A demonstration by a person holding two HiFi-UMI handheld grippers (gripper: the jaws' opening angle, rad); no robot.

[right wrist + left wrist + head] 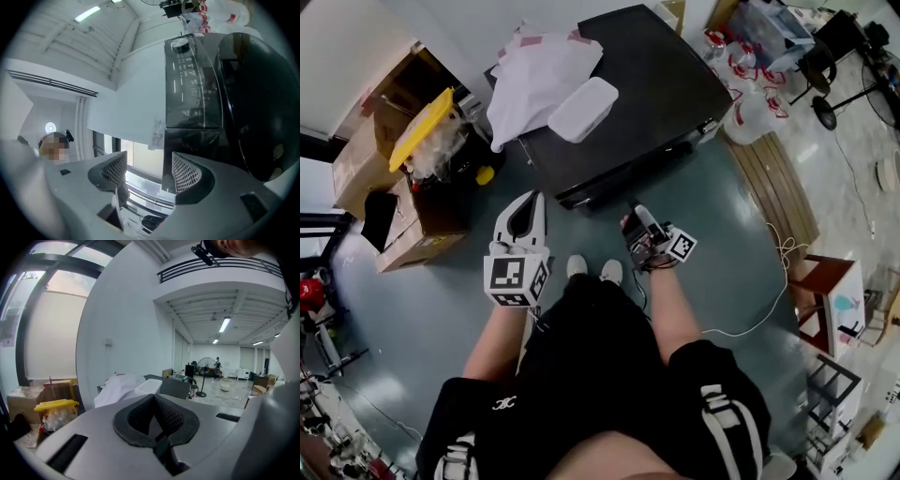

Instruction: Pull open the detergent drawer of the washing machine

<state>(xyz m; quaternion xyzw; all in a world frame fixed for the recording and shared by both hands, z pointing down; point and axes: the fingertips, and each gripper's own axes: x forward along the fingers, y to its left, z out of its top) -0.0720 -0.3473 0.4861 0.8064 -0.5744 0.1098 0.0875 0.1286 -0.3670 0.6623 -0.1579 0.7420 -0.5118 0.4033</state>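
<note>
Right gripper [149, 165]: jaws apart, nothing clamped; the front edge of the washing machine [661, 84] shows in the gap.
Left gripper [153, 403]: jaws together, empty, held back from the machine.
Detergent drawer [197, 139]: dark panel beside the control strip, just behind 1 right jaw; contact cannot be told.
Count: 2 grippers, 1 washing machine.
On machine top: 1 white cloth [534, 80], 1 white box [583, 108].

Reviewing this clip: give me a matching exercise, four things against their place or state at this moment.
Things:
1. left gripper
2. right gripper
3. white cloth
4. yellow lid

Places or states:
A. lying on top of the washing machine
B. fingers apart, nothing between them
C. down beside the cardboard boxes
D. fingers together

Pairs: 1-D, 2-B, 3-A, 4-C
</note>
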